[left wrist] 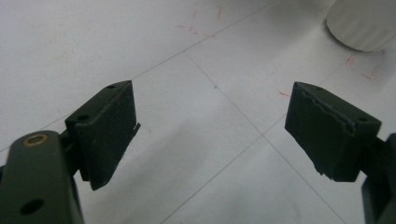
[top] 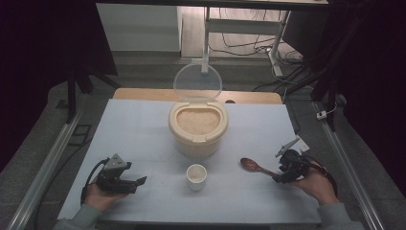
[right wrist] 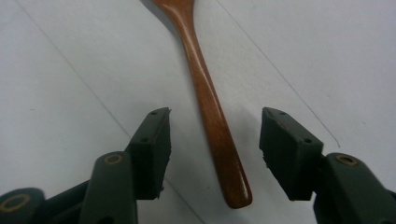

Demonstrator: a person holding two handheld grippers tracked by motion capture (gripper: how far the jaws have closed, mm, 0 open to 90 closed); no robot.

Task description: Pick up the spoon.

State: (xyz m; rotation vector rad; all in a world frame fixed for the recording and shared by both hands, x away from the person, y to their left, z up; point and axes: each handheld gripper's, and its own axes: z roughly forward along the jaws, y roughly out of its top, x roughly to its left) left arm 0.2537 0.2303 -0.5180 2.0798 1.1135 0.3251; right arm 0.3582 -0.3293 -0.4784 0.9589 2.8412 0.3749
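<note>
While the wooden spoon (right wrist: 205, 93) lies flat on the white counter (top: 143, 129), the right gripper (right wrist: 215, 154) straddles the end of its handle: the handle runs up between the two black fingers (right wrist: 152, 154), which stand spread on either side with a clear gap to the wood, not pressing it. Seen from the high view, the spoon (top: 256, 166) rests to the right of the small white cup (top: 196, 176), its bowl toward the cup and its handle end at the right gripper (top: 282, 176), held low over the counter in the person's right hand (top: 318, 184). The left gripper (top: 136, 183) sits to the left of the cup, near the counter's front edge, aimed toward it; its fingers (left wrist: 107, 130) are spread wide with only bare counter between them. Behind the cup stands a cream rice container (top: 197, 127), full of grains, its clear lid (top: 197, 84) hinged upright at the back.
</note>
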